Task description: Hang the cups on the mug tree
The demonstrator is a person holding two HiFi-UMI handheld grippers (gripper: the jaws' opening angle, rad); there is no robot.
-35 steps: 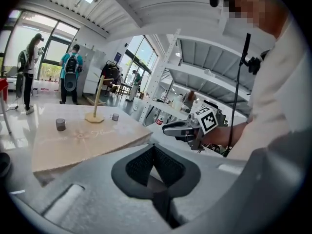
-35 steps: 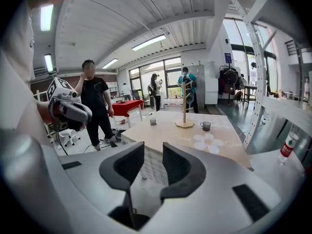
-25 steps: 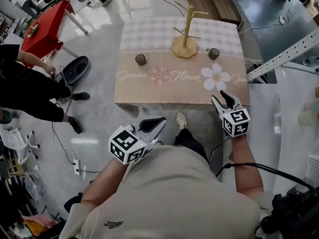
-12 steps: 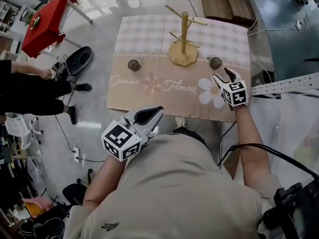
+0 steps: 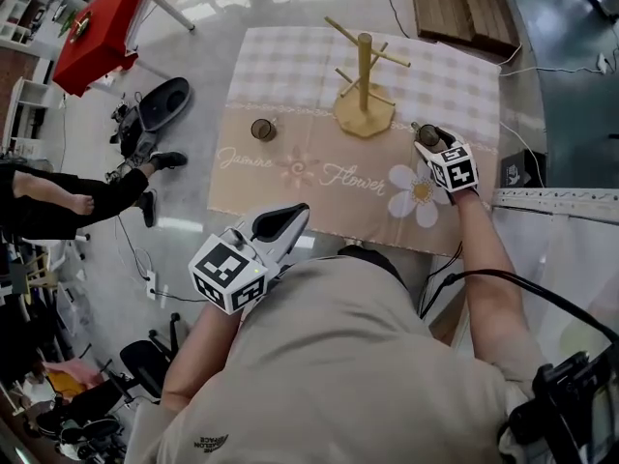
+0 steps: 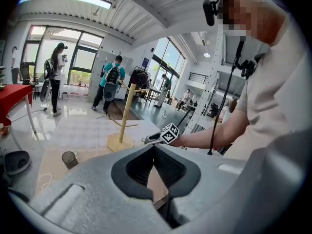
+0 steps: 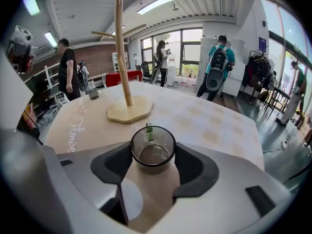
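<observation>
A wooden mug tree stands at the back middle of the table, its pegs bare. One dark glass cup sits left of it. The other dark glass cup stands upright on the cloth between the fingers of my right gripper; the jaws are opening and the pads do not seem to press on it. In the head view that gripper is at the table's right, over this cup. My left gripper hangs off the table's front edge near my body, shut and empty; its own view shows the tips meeting.
The table has a checked and flowered cloth. A red table and a dark chair base stand on the floor to the left, where a person's legs stretch out. Several people stand far behind the table.
My right gripper has gone from the table's front edge forward to the right-hand cup, and its jaws have spread around it. The left gripper has stayed by my body.
</observation>
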